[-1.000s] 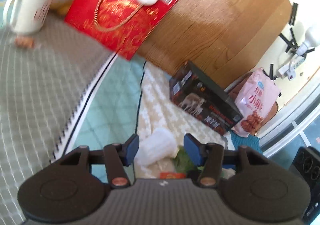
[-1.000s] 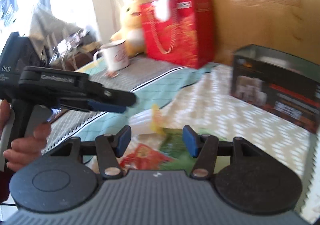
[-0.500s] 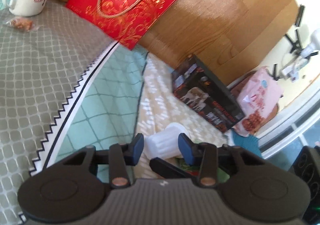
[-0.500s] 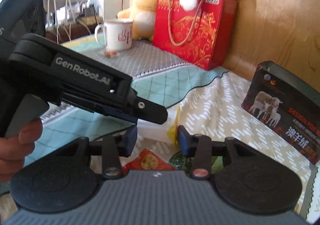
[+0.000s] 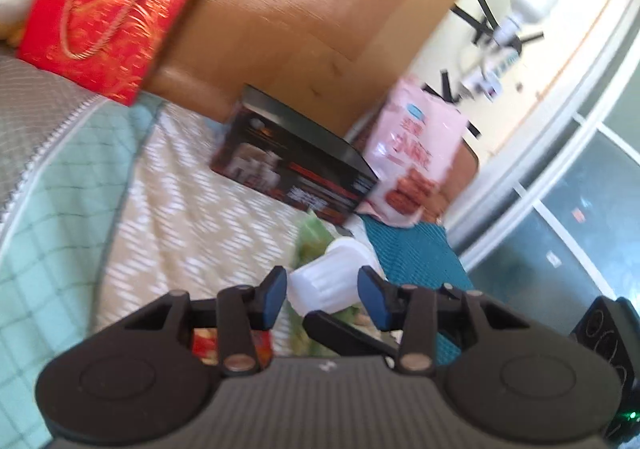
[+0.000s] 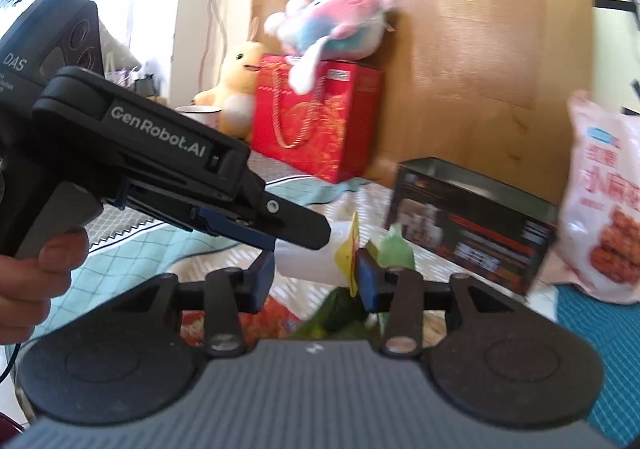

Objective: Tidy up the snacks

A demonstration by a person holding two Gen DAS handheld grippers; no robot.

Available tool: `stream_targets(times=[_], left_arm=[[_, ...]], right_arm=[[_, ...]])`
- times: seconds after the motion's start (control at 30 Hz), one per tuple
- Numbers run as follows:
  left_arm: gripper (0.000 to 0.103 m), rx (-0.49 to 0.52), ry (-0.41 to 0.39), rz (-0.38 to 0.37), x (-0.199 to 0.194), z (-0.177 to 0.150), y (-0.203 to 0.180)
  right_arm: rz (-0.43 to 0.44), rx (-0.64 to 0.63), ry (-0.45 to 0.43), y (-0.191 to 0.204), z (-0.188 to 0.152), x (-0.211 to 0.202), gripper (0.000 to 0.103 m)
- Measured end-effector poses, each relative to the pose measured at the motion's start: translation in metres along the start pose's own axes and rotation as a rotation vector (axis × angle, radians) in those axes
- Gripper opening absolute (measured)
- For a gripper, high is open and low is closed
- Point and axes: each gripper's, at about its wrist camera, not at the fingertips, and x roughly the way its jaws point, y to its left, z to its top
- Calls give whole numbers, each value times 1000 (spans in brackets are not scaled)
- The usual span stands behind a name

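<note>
My left gripper (image 5: 322, 295) and right gripper (image 6: 315, 274) both clamped the white cup (image 5: 328, 277); only the right view showed its yellow lid (image 6: 347, 249), with the left jaws easing open.

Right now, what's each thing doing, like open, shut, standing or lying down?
left gripper: jaws opening, white cup between them.
right gripper: shut on the white cup.
white cup: on its side, between both grippers.
black box: standing, top open.
red gift bag: upright, plush toy lying on top.
pink snack bag: standing upright.
</note>
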Motion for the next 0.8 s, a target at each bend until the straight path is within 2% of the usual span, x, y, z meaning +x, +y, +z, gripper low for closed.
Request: stream_targets(times=[0.2, 0.4, 0.57, 0.67, 0.8], left_arm=[[41, 22, 59, 0, 13, -11, -17], [43, 17, 159, 24, 23, -30, -15], [50, 11, 173, 29, 22, -41, -9], [51, -25, 206, 19, 25, -42, -1], [54, -8, 187, 31, 15, -36, 2]], right_arm=[[5, 98, -16, -16, -12, -15, 46], [37, 87, 71, -12, -28, -20, 47], [56, 55, 57, 0, -37, -25, 47], [80, 58, 64, 3, -38, -19, 52], [118, 45, 56, 3, -34, -18, 54]])
